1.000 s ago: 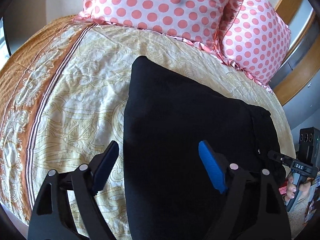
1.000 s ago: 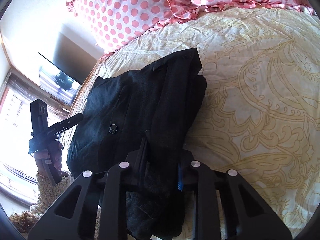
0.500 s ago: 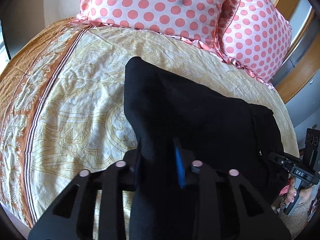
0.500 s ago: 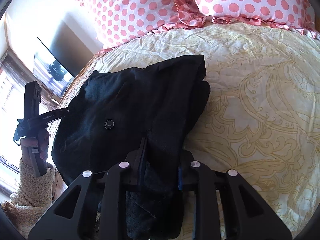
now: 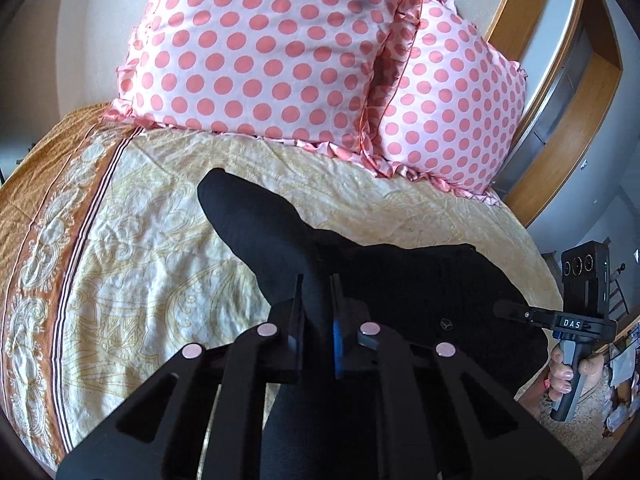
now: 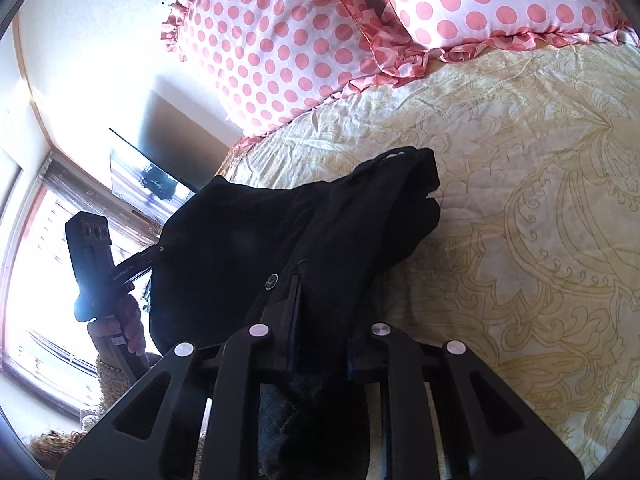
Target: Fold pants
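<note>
The black pants [image 5: 400, 280] lie partly folded on the yellow patterned bedspread [image 5: 140, 260], near its foot and well apart from the two pink polka-dot pillows [image 5: 260, 52] at the head; the near edge is drawn up off the bed, probably so that it can be carried over the rest for the next fold. The left gripper [image 5: 316, 300] has just closed and now pinches a ridge of the black cloth between its jaws, one corner of the fabric peaking beyond it; the right gripper [image 6: 320, 320] has been tightening too and clamps a thicker bunch near the button [image 6: 271, 281], which suits a two-point lift that keeps the edge taut. In the glare by the window, the hand [image 6: 128, 320] on the left handle is dim; its grip seems firm.
</note>
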### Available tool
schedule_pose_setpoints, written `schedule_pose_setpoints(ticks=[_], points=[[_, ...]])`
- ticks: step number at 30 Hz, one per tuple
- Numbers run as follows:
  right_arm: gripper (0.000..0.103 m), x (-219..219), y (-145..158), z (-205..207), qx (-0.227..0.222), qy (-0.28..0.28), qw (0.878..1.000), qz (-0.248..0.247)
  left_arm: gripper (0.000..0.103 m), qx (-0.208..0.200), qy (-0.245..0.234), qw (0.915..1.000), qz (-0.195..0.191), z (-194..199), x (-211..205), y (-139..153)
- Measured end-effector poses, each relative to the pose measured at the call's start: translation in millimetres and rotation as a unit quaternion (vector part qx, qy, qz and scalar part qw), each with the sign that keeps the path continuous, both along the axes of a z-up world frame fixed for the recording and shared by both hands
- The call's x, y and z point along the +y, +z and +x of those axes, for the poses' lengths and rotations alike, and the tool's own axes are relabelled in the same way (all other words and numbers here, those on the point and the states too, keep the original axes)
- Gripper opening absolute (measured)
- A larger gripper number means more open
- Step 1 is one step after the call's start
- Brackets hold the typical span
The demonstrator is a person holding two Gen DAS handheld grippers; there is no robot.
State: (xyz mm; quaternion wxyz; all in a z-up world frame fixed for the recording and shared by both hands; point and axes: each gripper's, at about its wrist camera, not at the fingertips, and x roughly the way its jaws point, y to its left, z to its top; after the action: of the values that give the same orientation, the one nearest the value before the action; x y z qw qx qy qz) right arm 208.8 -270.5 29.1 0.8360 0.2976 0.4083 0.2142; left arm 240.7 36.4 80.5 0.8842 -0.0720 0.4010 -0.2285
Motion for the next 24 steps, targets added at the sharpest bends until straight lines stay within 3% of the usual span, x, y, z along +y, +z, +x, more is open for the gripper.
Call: schedule_pose_setpoints(ticks=[6,10,14,18,19,22,24], points=[[0.017,-16.5,16.5,28.1,-0.023,-0.025,0.999,-0.027,0.009,-0.033,0.0,0.9993,-0.019,27.7,-21.4,20.1],[0.017,-37.4,23.6,54.0,-0.033,-0.05,0.997,-0.042,0.009,-0.03,0.006,0.9991,-0.028,63.2,-40.7,21.3],[0.017,-56.9,19.8,80.9,-0.029,-0.08,0.993,-0.085,0.009,-0.023,0.018,0.9996,-0.005,101.0,-62.7,3.3],[0.018,-67.4,-13.5,96.1,0.018,-0.092,0.989,-0.116,0.01,0.014,0.052,0.9982,0.026,129.2,-68.6,-32.8],[0.019,-67.7,-18.9,95.5,0.023,-0.094,0.987,-0.125,0.012,0.02,0.056,0.9977,0.032,130.6,-66.9,-39.6],[0.033,-66.1,-21.7,88.1,0.021,-0.109,0.981,-0.159,0.032,0.038,0.071,0.9957,0.047,128.6,-57.1,-54.3],[0.035,-64.2,-15.4,78.8,0.011,-0.121,0.975,-0.184,0.043,0.037,0.085,0.9948,0.042,122.3,-45.6,-54.4]])
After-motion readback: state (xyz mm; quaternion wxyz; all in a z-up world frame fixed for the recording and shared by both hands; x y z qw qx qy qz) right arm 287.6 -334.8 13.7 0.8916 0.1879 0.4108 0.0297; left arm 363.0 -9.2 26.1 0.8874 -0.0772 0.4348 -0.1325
